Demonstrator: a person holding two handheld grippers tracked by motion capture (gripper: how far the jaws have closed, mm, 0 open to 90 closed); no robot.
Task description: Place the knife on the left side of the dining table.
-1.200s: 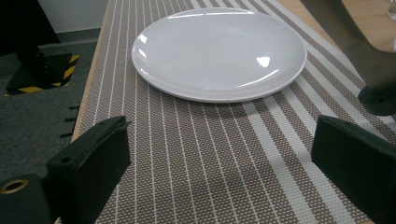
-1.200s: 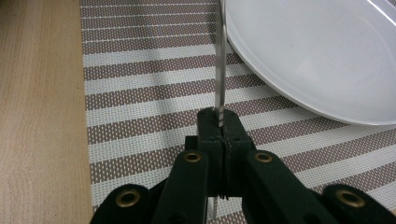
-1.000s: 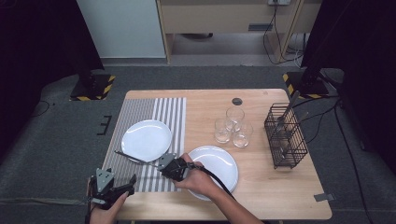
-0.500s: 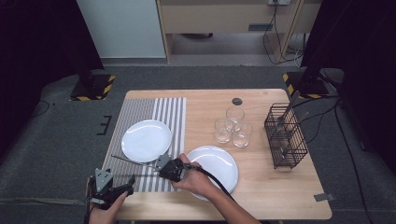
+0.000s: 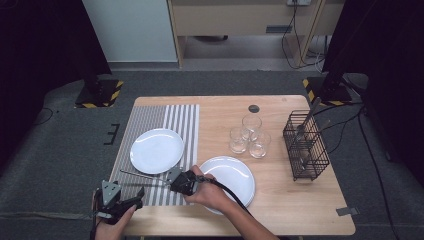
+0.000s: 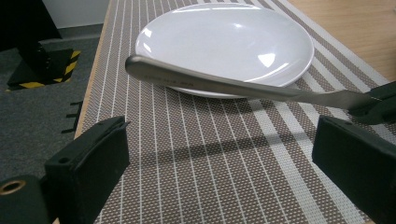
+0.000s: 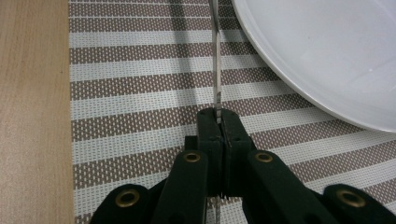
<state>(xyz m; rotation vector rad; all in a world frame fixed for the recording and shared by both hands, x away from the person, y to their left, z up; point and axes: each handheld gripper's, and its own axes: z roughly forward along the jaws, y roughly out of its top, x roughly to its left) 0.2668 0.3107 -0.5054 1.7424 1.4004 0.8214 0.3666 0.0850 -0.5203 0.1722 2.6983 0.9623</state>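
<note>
In the high view the right gripper (image 5: 176, 181) sits low and left of centre, its fingers clamped on a slim metal knife (image 5: 142, 176) that runs level toward the left of the frame, above the striped placemat (image 5: 170, 120). The knife passes just below the lower rim of the left white plate (image 5: 156, 150); a second white plate (image 5: 231, 176) lies right of the hand on bare wood. The left gripper (image 5: 131, 196) hangs at the lower left, at the worktop's (image 5: 280, 200) near edge, with dark floor directly left of it. Open mat lies between the 2 grippers. At the right, 3 glasses (image 5: 248, 136) and a wire cutlery basket (image 5: 305, 145) stand well apart from the hands. The left gripper view shows its fingers (image 6: 88, 161) spread wide, holding nothing, with the knife's rounded end (image 6: 140, 67) crossing above them in front of the plate. The right gripper view shows the thin metal edge (image 7: 217, 70) pinched between closed fingers, the plate rim just right of it.
</note>
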